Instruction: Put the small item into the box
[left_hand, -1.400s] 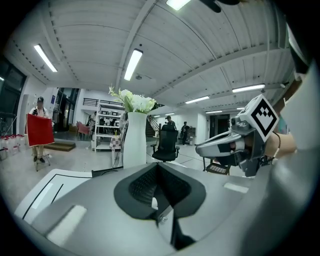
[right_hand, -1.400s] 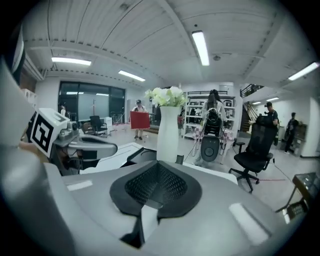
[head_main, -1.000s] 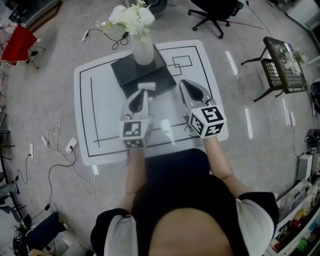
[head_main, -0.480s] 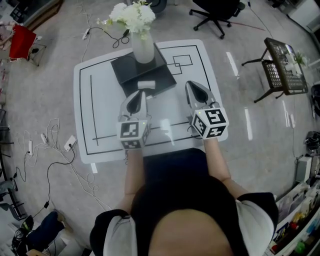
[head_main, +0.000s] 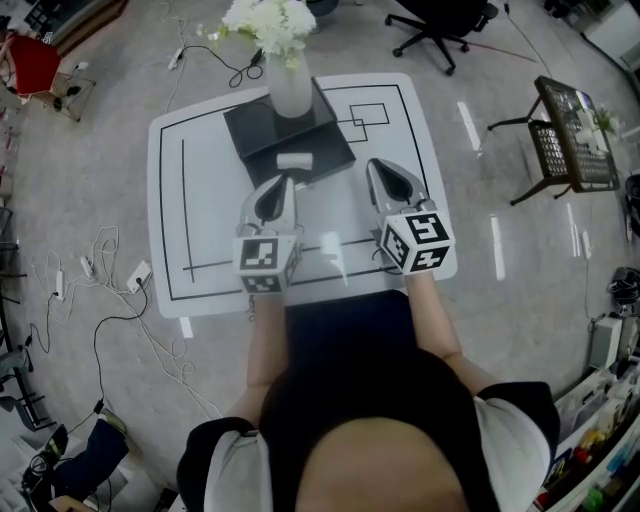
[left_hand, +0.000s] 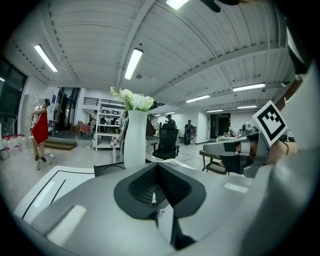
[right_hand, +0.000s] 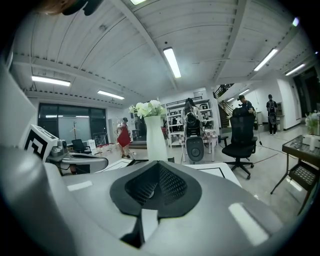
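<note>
A small white block (head_main: 294, 160) lies at the near edge of a flat black box (head_main: 262, 140) on the white table (head_main: 200, 230). A white vase of flowers (head_main: 290, 90) stands on that box. My left gripper (head_main: 281, 182) hovers just short of the block, jaws together and empty. In the left gripper view my left gripper (left_hand: 158, 167) shows its pads meeting, with the vase (left_hand: 135, 142) beyond. My right gripper (head_main: 374, 166) is beside the box's right side, shut on nothing. The right gripper view shows the right gripper (right_hand: 159, 166) pointing past the vase (right_hand: 156, 137).
Black rectangles are drawn on the table. A black office chair (head_main: 435, 20) stands beyond the table. A dark side table (head_main: 570, 130) is at the right. Cables (head_main: 100, 290) trail on the floor at the left. People stand far back in the room.
The head view has shifted slightly. Both grippers stay about where they were in front of the box.
</note>
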